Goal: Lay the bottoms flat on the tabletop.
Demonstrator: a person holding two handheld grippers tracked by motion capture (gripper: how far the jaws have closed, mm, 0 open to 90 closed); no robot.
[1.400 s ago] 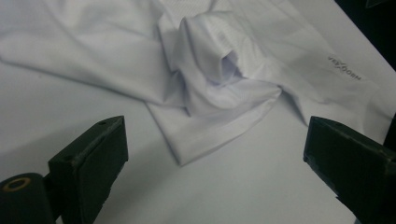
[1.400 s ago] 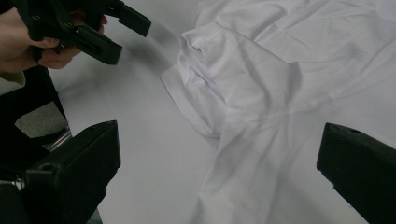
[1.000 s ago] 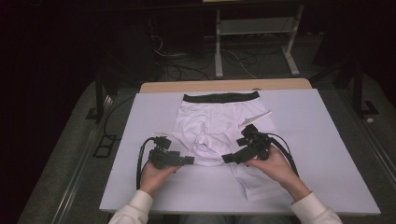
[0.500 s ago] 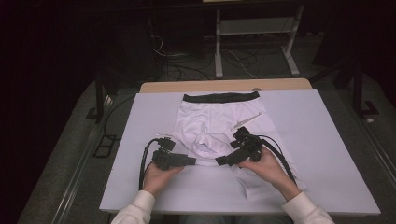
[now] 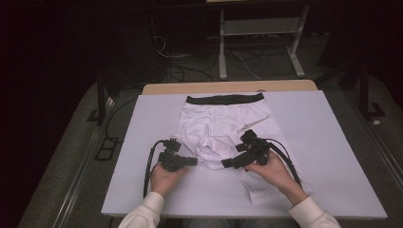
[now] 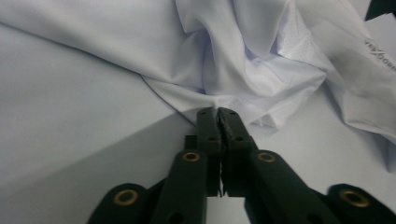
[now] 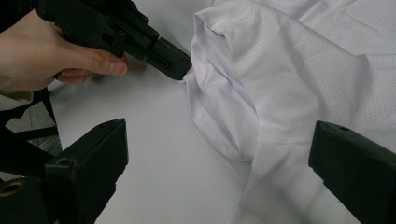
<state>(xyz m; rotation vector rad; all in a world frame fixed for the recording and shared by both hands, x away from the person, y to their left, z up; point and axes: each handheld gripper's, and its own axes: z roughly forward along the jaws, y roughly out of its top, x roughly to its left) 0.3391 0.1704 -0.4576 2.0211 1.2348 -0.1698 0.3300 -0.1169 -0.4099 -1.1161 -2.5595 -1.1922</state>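
Observation:
White briefs point(image 5: 216, 126) with a black waistband point(image 5: 224, 99) lie flat on the white table cover point(image 5: 328, 156); the left leg is bunched into a fold near the middle. My left gripper point(image 5: 194, 161) is shut, and its tips point(image 6: 217, 113) pinch the hem of that bunched fold point(image 6: 243, 74). My right gripper point(image 5: 225, 164) hangs open just right of the fold, its two jaws wide apart over the folded leg cloth point(image 7: 289, 70). The right gripper view also shows the left gripper point(image 7: 180, 70) at the hem, held by a hand point(image 7: 42, 51).
The wooden table edge point(image 5: 228, 87) runs along the far side. Behind it, on the dark floor, are a metal stand point(image 5: 259, 42) and cables point(image 5: 190, 66). A small white strip point(image 5: 254, 124) lies on the briefs' right side. Bare cover extends left and right.
My right gripper has moved left toward the bunched fold and now sits close to the left gripper. The left gripper has stayed at the hem.

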